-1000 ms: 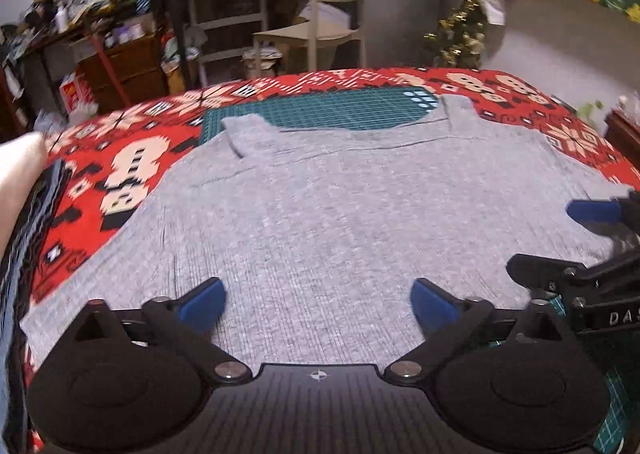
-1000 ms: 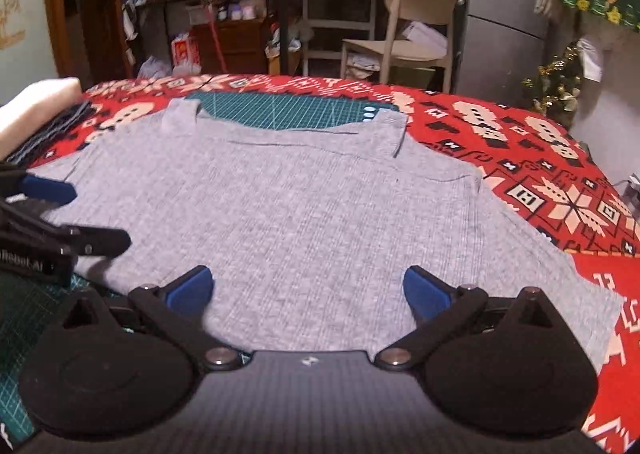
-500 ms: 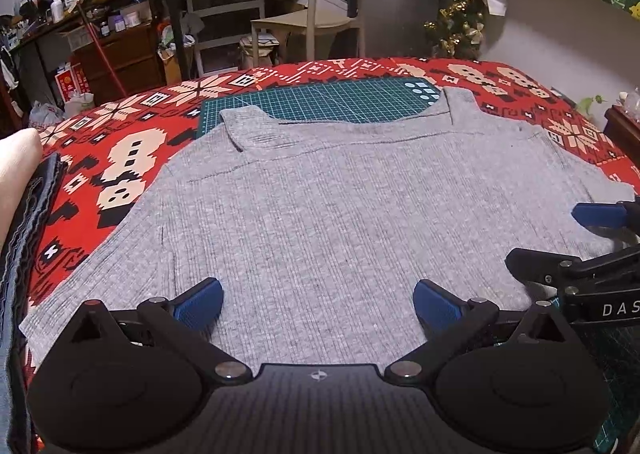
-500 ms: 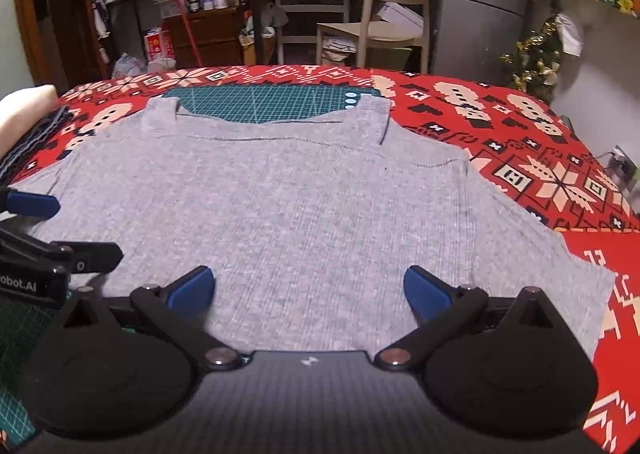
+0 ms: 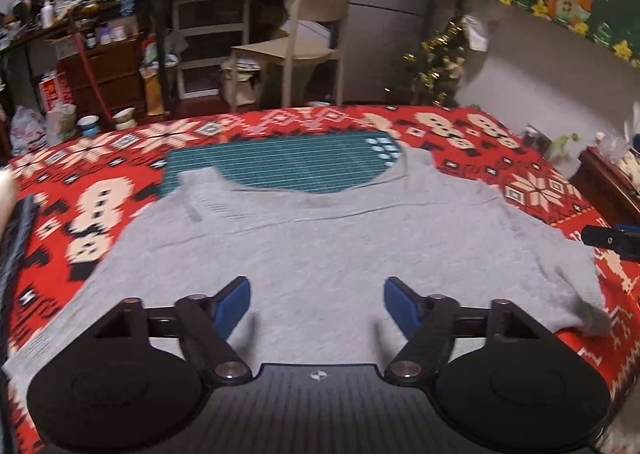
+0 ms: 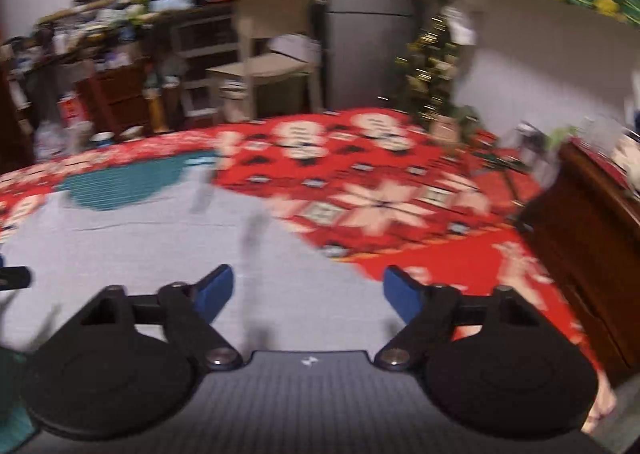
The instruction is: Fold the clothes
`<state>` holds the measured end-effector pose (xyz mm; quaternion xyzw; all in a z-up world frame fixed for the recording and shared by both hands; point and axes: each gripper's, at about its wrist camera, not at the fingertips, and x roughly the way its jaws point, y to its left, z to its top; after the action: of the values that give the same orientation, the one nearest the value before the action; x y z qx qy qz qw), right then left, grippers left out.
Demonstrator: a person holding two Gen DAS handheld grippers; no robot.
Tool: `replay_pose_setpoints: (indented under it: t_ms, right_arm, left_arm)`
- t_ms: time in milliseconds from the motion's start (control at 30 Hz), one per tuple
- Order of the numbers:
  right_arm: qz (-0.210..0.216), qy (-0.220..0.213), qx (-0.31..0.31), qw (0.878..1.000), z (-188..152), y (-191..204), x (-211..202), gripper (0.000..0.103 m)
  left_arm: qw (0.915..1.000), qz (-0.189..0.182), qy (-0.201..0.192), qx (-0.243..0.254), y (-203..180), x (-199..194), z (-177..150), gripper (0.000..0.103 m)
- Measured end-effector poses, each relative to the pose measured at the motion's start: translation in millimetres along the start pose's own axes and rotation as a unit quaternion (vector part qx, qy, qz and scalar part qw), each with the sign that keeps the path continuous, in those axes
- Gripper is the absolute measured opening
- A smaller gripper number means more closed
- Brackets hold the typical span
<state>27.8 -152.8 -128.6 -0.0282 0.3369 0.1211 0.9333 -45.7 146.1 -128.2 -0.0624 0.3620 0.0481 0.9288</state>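
Grey ribbed top point(image 5: 320, 254) lies flat, spread across the middle of the table, neckline toward the far edge and overlapping a green cutting mat point(image 5: 288, 165). Hem is at the near edge, under both tools. One sleeve runs toward the near-left corner; the other ends in a slightly rumpled cuff near the right edge. Red patterned tablecloth point(image 5: 536, 189) shows all round it.

Left tool point(image 5: 318, 300): jaws partly open and closing, pads hanging over the lower body of the top, nothing pinched between them as far as I can see. Right tool point(image 6: 308, 292): same, partly open and closing, empty, sitting over the top's right edge where grey meets red cloth. Right wrist view is heavily motion-blurred, so exact contact there can't be told.

Looks like the start of a fold; no crease made yet. My take on doing the grab well:
- pinch only at an edge or seam, so just the intended layers lift
- take both grab points at matching positions, or the fold line goes skewed
- smooth that rumpled right cuff before folding over it
- lift low, carry across slowly, keep fabric taut between the tools

Dark wooden cabinet point(image 6: 592, 238) stands off the right edge.
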Motion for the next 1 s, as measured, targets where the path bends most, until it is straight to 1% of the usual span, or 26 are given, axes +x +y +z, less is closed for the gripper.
replay_pose_setpoints:
  t_ms: [33,67,100,133,200,233,333,400,433,467,500,533,600,667,733,900,933,967,1000]
  right_arm:
    - [-0.011,0.004,0.006,1.000,-0.5,-10.0,4.4,0.062]
    - [-0.020,0.011,0.011,1.000,-0.6,-19.2,9.9,0.047]
    - [-0.025,0.019,0.014,0.999,-1.2,-26.2,17.1,0.039]
    - [-0.029,0.029,0.014,0.999,-2.7,-31.8,25.4,0.029]
    - [-0.036,0.040,0.015,0.998,-6.0,-40.8,38.7,0.028]
    - [-0.041,0.039,0.016,0.998,-7.0,-44.3,43.0,0.028]
    - [-0.042,0.039,0.027,0.998,-8.6,-52.9,50.8,0.028]
    - [-0.033,0.045,0.027,0.998,-9.3,-55.4,54.6,0.021]
    - [-0.028,0.047,0.018,0.998,-10.1,-54.1,54.8,0.012]
    - [-0.023,0.048,0.006,0.999,-10.7,-52.4,54.4,0.005]
    - [-0.022,0.049,-0.004,0.999,-10.5,-48.9,53.7,0.005]
    - [-0.028,0.049,-0.012,0.998,-9.8,-45.6,52.6,0.004]
    - [-0.045,0.039,-0.004,0.998,-7.3,-47.3,47.0,0.004]
    - [-0.052,0.030,0.010,0.998,-3.6,-53.9,42.6,0.004]
    - [-0.057,0.034,0.014,0.998,-3.0,-58.1,46.2,0.004]
    - [-0.067,0.038,-0.008,0.997,-6.9,-53.4,57.6,0.006]
    - [-0.070,0.037,-0.006,0.997,-6.7,-54.2,57.8,0.009]
    - [-0.071,0.037,0.000,0.997,-6.0,-56.2,57.4,0.014]
    - [-0.072,0.038,0.007,0.997,-5.1,-58.6,56.6,0.017]
  left_arm:
    - [1.0000,-0.005,0.000,0.003,-5.6,2.8,2.3,0.069]
    - [0.9999,-0.011,0.000,0.006,-11.2,5.8,4.5,0.069]
    - [0.9999,-0.014,0.003,0.009,-16.4,9.3,6.4,0.069]
    - [0.9998,-0.018,0.005,0.011,-21.7,12.8,8.2,0.068]
    - [0.9995,-0.023,0.008,0.020,-32.3,18.6,11.5,0.068]
    - [0.9993,-0.024,0.009,0.026,-37.0,20.5,12.5,0.065]
    - [0.9987,-0.029,0.011,0.041,-49.5,25.0,15.5,0.065]
    - [0.9984,-0.031,0.015,0.044,-55.7,28.4,16.2,0.065]
    - [0.9983,-0.031,0.017,0.046,-58.7,30.4,16.7,0.065]
    - [0.9982,-0.032,0.019,0.047,-61.4,32.2,17.1,0.065]
    - [0.9980,-0.034,0.020,0.049,-63.6,33.6,17.6,0.059]
    - [0.9978,-0.035,0.022,0.051,-65.9,34.9,18.1,0.051]
    - [0.9975,-0.035,0.024,0.058,-70.1,36.6,18.7,0.045]
    - [0.9973,-0.035,0.025,0.059,-71.6,37.6,18.5,0.044]
    - [0.9973,-0.034,0.028,0.059,-71.7,39.7,16.6,0.044]
    - [0.9972,-0.023,0.037,0.062,-68.5,43.4,10.0,0.044]
    - [0.9972,-0.022,0.038,0.061,-67.6,42.8,9.0,0.044]
    - [0.9972,-0.023,0.038,0.061,-66.7,41.9,8.1,0.044]
    - [0.9973,-0.024,0.035,0.060,-66.2,39.7,7.7,0.044]
